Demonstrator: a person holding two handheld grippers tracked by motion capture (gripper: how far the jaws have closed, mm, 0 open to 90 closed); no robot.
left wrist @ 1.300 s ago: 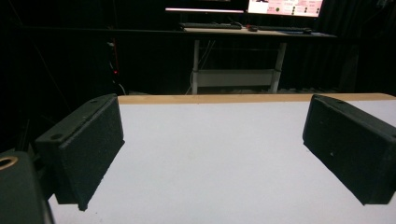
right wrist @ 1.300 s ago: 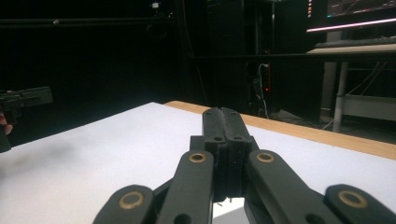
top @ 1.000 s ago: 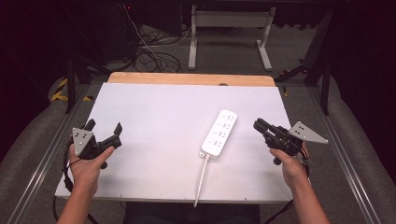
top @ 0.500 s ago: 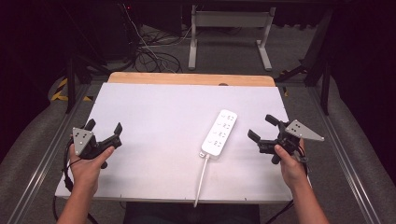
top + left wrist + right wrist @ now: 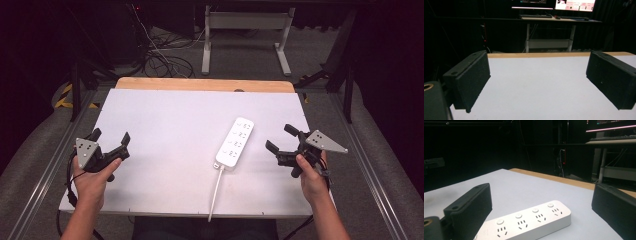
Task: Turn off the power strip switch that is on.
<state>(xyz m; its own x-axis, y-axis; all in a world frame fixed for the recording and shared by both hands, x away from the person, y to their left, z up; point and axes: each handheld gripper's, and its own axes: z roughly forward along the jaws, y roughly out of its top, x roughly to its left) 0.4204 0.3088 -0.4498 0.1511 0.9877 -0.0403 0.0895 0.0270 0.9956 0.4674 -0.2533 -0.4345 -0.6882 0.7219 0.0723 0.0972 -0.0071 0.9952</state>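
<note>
While the right gripper faces the power strip, its jaws (just opened) hold nothing. Left gripper gapes empty too.

Power strip near end cut by the bottom edge in right gripper view, partly behind a finger. Its cable runs off the surface front edge; plug unseen. Socket markings too small in high view.

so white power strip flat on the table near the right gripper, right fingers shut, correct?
Not quite: the right gripper has its fingers spread open, as the high view shows. The white power strip does lie flat on the table near it.
</note>
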